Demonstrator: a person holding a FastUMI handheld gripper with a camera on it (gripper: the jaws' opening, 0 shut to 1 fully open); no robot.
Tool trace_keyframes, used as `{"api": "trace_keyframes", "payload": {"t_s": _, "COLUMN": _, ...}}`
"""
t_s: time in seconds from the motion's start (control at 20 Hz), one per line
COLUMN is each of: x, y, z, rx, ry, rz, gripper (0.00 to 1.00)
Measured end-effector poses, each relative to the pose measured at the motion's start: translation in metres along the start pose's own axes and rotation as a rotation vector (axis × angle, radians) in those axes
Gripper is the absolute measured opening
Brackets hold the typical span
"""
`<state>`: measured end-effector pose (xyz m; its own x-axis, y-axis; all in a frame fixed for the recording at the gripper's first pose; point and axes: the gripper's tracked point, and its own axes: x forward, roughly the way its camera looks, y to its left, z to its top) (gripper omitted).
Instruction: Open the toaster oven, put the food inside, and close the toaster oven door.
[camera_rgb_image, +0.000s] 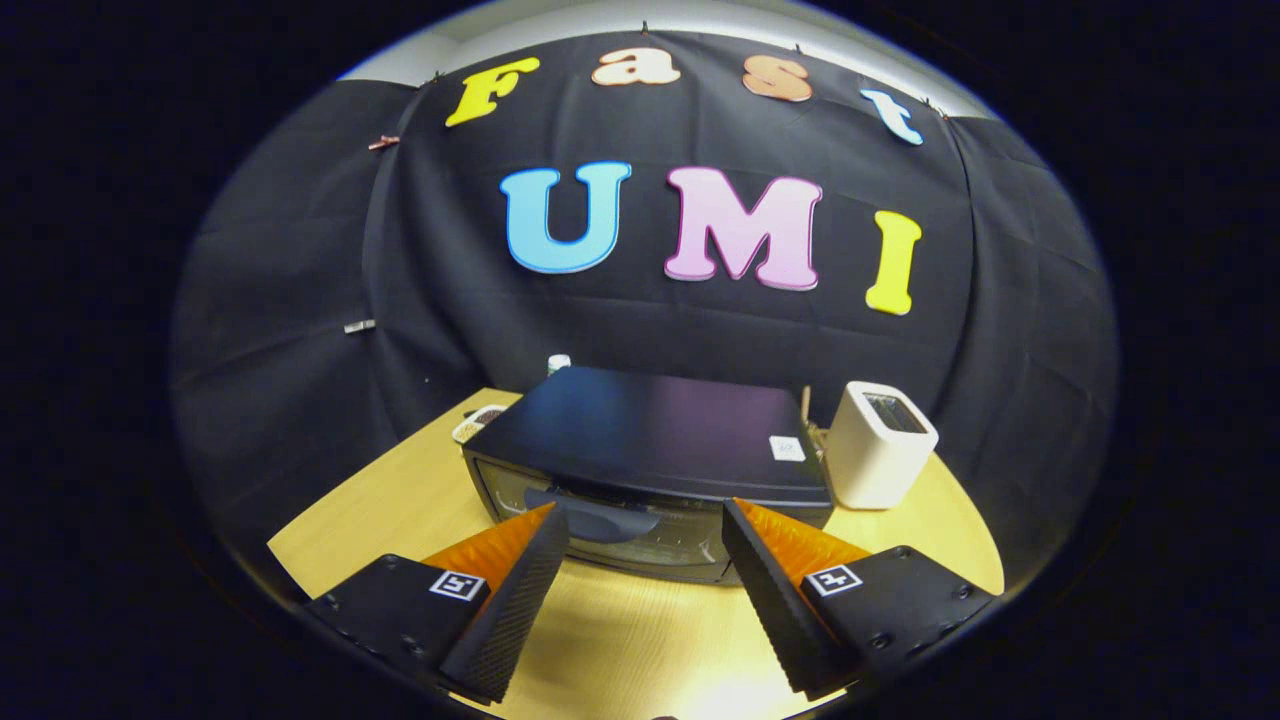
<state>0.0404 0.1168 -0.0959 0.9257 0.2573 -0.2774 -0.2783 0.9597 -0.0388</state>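
The toaster oven (650, 450) sat on the wooden counter (380, 500) just ahead of the gripper (640, 525), its glass door (640, 535) facing the fingers and standing closed, the handle (590, 517) running across the top of the door. The gripper's fingers were spread wide with nothing between them, their tips level with the door and either side of the handle, a stance that suited reaching for it. A shut door fits either a job where the food was yet to go in or one where it was already inside; the glass was too dark to tell. A white box-shaped appliance (880, 445) stood right of the oven, close beside it. At the far left, behind the oven, lay a small dish (478, 422) with something dark in it, possibly the food, and a small bottle cap (559, 362) showed beyond.
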Motion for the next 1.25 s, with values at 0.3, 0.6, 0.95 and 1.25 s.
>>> {"api": "trace_keyframes", "payload": {"t_s": 0.3, "x": -0.049, "y": -0.071, "z": 0.051, "rx": 0.116, "ry": -0.108, "rz": -0.100, "gripper": 0.99}}
{"api": "trace_keyframes", "payload": {"t_s": 0.6, "x": -0.103, "y": -0.144, "z": 0.059, "rx": 0.138, "ry": -0.150, "rz": -0.235, "gripper": 0.99}}
{"api": "trace_keyframes", "payload": {"t_s": 0.95, "x": -0.123, "y": -0.173, "z": 0.054, "rx": 0.200, "ry": -0.161, "rz": -0.309, "gripper": 0.99}}
{"api": "trace_keyframes", "payload": {"t_s": 1.25, "x": -0.107, "y": -0.162, "z": 0.066, "rx": 0.180, "ry": -0.169, "rz": -0.274, "gripper": 0.99}}
